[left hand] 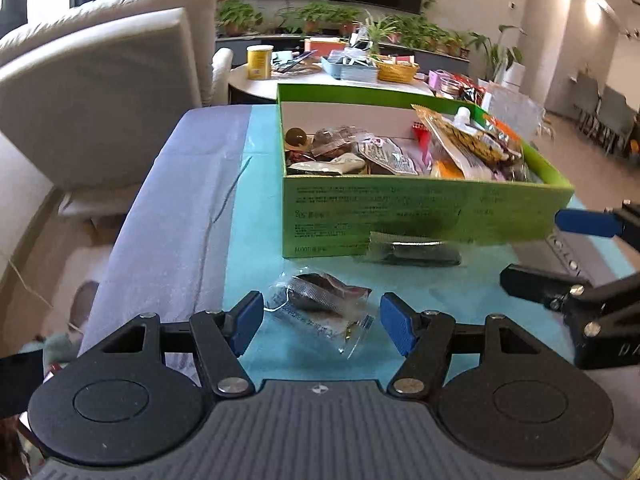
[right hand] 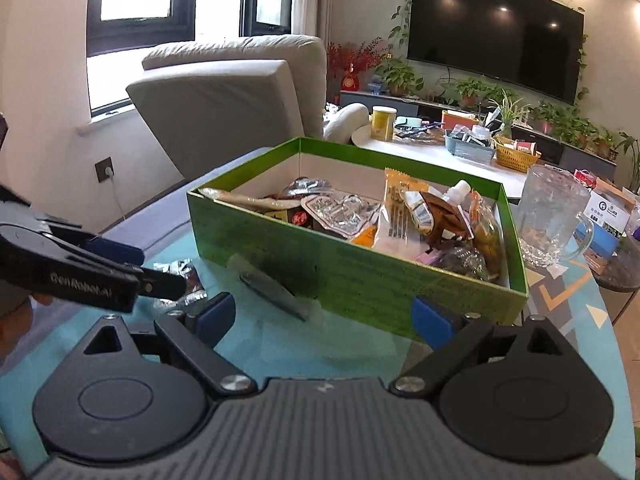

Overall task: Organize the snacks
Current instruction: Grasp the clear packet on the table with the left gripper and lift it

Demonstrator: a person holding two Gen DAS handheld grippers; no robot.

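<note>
Left hand-held gripper [left hand: 321,322] apart, straddling clear snack packet [left hand: 320,308] before green box [left hand: 400,216]: light, crinkly, slippery; pinch its middle.

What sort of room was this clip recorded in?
Most likely a home living room. A large wall-mounted television hangs above a low console lined with potted plants, and a beige sofa sits by the window, behind the table holding the green snack box.
</note>
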